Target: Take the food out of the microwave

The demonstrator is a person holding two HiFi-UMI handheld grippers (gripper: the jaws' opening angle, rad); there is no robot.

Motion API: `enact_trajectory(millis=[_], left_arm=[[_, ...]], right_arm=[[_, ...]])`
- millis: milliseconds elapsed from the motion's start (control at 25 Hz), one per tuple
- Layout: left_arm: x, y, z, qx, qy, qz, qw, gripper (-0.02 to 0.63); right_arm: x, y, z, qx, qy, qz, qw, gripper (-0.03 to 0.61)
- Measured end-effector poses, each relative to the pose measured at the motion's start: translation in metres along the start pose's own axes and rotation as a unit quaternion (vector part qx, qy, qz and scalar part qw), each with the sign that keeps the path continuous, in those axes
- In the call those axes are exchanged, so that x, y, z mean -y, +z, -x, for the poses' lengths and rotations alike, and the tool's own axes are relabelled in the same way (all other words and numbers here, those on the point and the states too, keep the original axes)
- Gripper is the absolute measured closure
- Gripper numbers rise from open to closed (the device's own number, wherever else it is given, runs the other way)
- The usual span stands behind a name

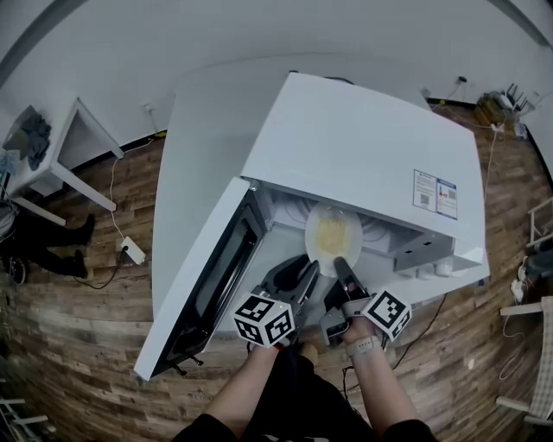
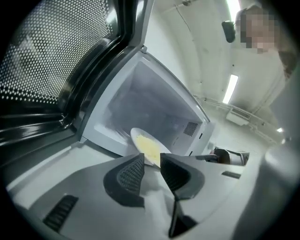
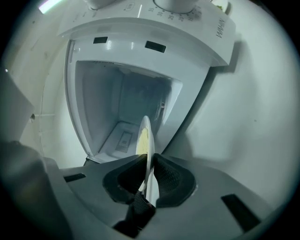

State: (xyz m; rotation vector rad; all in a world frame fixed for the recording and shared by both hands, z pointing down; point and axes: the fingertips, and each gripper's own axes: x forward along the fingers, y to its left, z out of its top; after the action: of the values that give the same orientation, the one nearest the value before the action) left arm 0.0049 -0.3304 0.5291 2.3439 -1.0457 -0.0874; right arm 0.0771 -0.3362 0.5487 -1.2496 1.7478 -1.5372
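While the white microwave [image 1: 363,147] sits on the white desk [image 1: 194,121] with its door [image 1: 203,276] swung out toward 7 o'clock, the plate [image 1: 333,235] of yellow food [image 1: 332,231] is right at the open mouth. The right gripper [image 1: 343,269] has its jaws shut tight on the plate's rim at 6 o'clock. The left gripper [image 1: 304,278] is just beside it, at 7 o'clock of the plate. Its jaws stand a little apart. The plate's edge is right at their tips, but I cannot tell if it goes into the gap. From above, the microwave's roof hides most of the inside, and the jaws cover the plate's near rim. The dial [image 3: 174,4] is cut off at 12 o'clock in the right gripper view.
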Motion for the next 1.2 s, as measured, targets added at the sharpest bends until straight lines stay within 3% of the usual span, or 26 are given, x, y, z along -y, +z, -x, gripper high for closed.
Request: enact_trajectory(millis=[480,680,1200], left_arm=[[0.011,0.005,0.021,0.020,0.011,-0.053,0.9983,0.522],[0.024,-0.001,0.034,0.015,0.009,-0.078,0.9968,0.569],[0.055,-0.016,0.074,0.017,0.007,-0.081,0.9966,0.586]], right_arm=[[-0.001,-0.006,0.021,0.006,0.009,-0.030,0.999,0.520],[-0.002,-0.011,0.036,0.004,0.013,-0.036,0.999,0.520],[-0.007,-0.036,0.079,-0.006,0.025,-0.054,0.998,0.520]])
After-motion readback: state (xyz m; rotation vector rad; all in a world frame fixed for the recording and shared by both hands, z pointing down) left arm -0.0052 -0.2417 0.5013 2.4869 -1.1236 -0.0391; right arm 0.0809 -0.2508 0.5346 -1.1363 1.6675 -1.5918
